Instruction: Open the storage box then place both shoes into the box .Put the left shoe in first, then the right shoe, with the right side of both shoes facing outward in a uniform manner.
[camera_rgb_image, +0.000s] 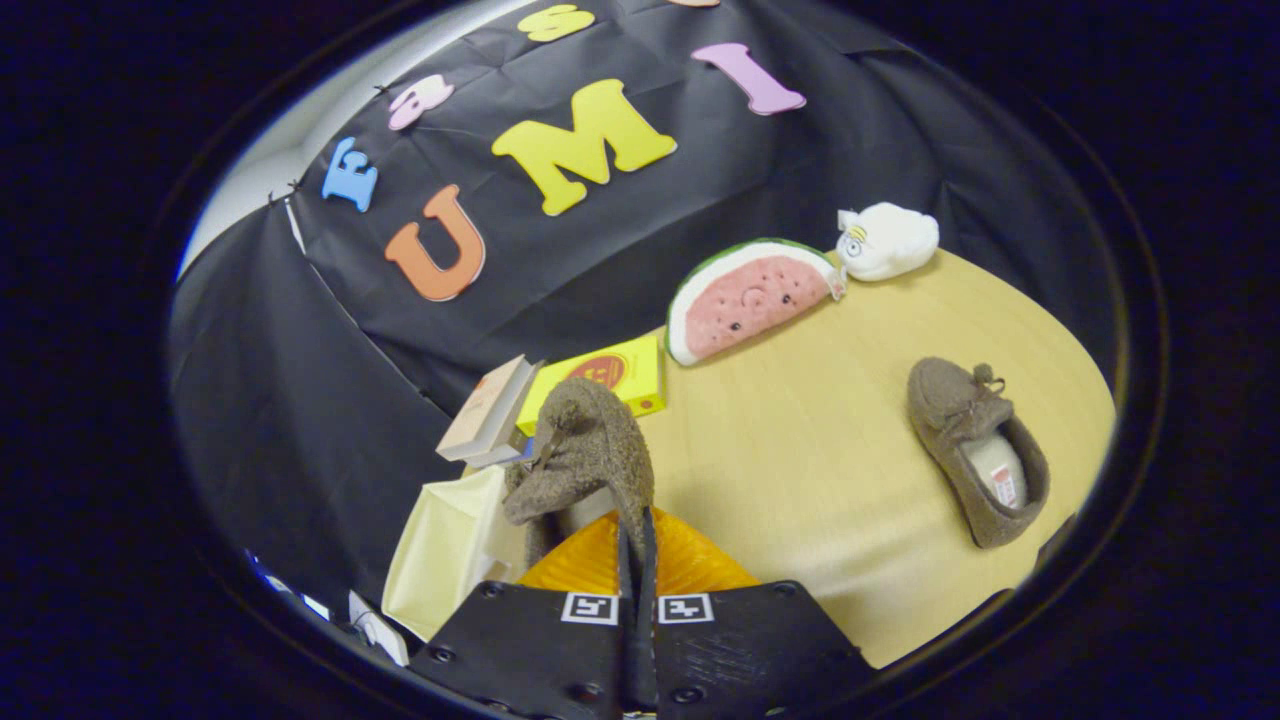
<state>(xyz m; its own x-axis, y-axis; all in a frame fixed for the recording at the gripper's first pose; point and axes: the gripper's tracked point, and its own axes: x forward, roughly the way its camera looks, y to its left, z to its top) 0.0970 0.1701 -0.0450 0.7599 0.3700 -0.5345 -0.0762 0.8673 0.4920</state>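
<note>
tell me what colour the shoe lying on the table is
Brown, clearest in the gripper view.

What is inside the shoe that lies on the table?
The shoe on the table holds a pale insert with a small label in its opening; the toe end is hidden. The tongs are shut on the other shoe, held above the cream box.

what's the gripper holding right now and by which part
The gripper is shut on a fuzzy brown shoe, pinching the edge of its collar, toe pointing away.
</note>
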